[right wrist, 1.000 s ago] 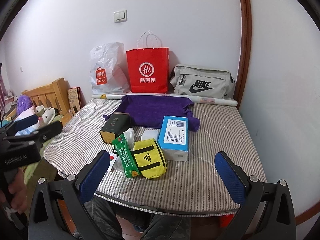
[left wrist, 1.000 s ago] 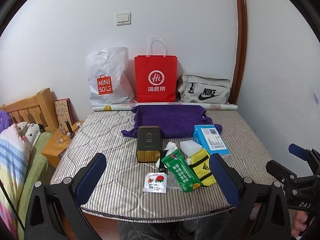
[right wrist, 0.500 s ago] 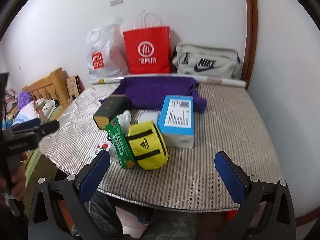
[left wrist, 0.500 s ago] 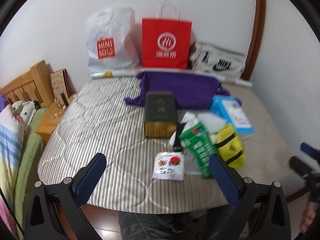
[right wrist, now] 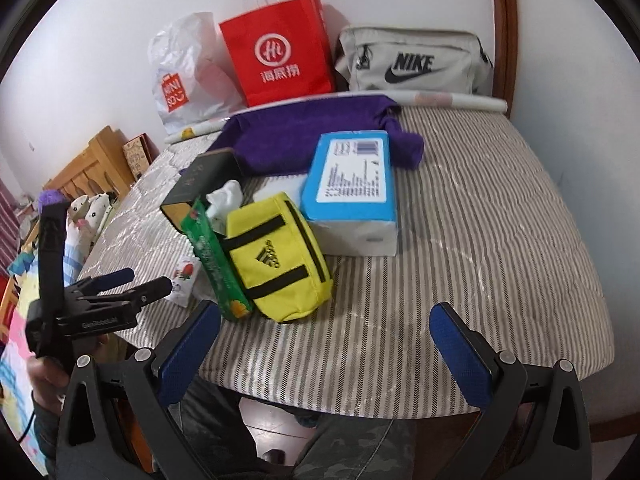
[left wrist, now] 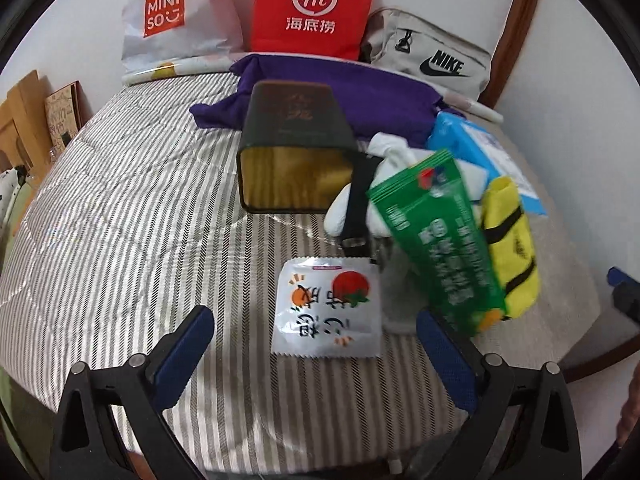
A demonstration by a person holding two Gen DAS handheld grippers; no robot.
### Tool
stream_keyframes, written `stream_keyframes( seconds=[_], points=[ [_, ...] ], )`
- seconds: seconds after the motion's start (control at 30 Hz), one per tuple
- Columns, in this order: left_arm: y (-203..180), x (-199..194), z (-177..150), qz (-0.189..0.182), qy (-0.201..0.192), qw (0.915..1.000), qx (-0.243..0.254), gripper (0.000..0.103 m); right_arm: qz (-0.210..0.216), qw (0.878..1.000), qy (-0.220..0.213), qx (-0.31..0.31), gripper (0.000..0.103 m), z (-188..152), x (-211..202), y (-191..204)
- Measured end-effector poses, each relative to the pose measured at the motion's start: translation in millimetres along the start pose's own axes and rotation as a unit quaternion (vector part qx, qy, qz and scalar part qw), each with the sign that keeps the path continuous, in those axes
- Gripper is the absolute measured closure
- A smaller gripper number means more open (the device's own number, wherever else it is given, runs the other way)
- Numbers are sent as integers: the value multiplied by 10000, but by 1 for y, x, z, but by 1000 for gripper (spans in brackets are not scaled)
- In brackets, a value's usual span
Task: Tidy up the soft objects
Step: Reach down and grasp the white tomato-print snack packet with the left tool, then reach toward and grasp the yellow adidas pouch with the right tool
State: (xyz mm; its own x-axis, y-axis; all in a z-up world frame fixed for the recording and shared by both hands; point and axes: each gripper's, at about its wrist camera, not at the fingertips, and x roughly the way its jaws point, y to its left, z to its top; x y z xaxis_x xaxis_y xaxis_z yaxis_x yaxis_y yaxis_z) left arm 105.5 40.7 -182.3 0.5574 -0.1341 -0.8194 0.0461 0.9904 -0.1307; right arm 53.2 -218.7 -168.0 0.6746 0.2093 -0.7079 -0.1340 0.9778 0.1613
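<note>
On the striped mattress [left wrist: 120,216] lies a pile: a white snack packet [left wrist: 326,310], a green tissue pack [left wrist: 436,232], a yellow Adidas pouch [right wrist: 276,256], a white sock [left wrist: 384,184] with a black strap, a dark green box [left wrist: 294,148], a blue-and-white box [right wrist: 352,196] and a purple cloth [right wrist: 312,136]. My left gripper [left wrist: 316,338] is open, just in front of the snack packet. My right gripper [right wrist: 324,338] is open near the mattress's front edge, in front of the yellow pouch. Neither holds anything.
Against the back wall stand a white Miniso bag [left wrist: 172,16], a red paper bag [left wrist: 314,8] and a grey Nike bag [right wrist: 412,60], with a paper roll [right wrist: 452,100] in front. A wooden bed frame [right wrist: 92,164] and plush toys are on the left. Bare mattress lies right of the pile.
Both grippers have moved forward and down toward the pile. The left one now hovers close over the snack packet; the right has closed in on the yellow pouch. Both stay open.
</note>
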Motion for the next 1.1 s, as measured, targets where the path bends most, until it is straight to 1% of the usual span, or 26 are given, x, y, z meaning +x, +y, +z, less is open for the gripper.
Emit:
stream_keyframes(
  seconds=[0.1,0.17,0.27,0.3,0.33,0.37,0.43,0.5,0.57,0.6,0.63,0.73,0.83,0.87,1.0,1.1],
  points=[
    [0,13,0,31,94,9999,35,5,116,9999,39,106,0,2,8,-4],
    [2,21,1,-57,216,9997,8,8,153,9998,72,142,0,3,12,-5],
    [-4,27,3,156,109,9997,168,12,186,9997,127,101,0,3,19,-3],
    [-6,28,3,244,80,9994,251,17,189,9997,166,70,0,4,22,-2],
    [-7,28,4,301,55,9990,316,19,192,9996,194,44,0,4,25,-1],
    [-7,29,5,330,40,9988,369,26,198,9995,227,11,0,5,28,0],
    [-5,27,6,336,33,9984,449,33,199,9995,261,-34,0,4,31,2],
    [2,24,8,323,49,9987,380,45,172,9994,303,-76,0,4,35,4],
    [12,20,10,172,127,9995,224,47,138,9993,333,-136,0,3,38,5],
    [15,17,10,174,117,9996,191,50,141,9991,349,-168,0,4,38,6],
    [18,16,8,253,85,9995,195,50,146,9991,354,-186,0,4,39,7],
    [22,13,7,757,14,9963,400,50,158,9991,326,-225,0,7,38,9],
    [27,15,5,1049,53,9933,476,51,174,9991,264,-268,0,10,37,12],
    [30,17,4,1068,73,9932,458,50,171,9991,247,-289,0,10,38,14],
    [41,17,3,780,8,9969,105,51,152,9989,214,-379,0,11,43,18],
    [40,18,1,795,-24,9967,148,50,78,9984,173,-532,0,13,50,23]
  ],
)
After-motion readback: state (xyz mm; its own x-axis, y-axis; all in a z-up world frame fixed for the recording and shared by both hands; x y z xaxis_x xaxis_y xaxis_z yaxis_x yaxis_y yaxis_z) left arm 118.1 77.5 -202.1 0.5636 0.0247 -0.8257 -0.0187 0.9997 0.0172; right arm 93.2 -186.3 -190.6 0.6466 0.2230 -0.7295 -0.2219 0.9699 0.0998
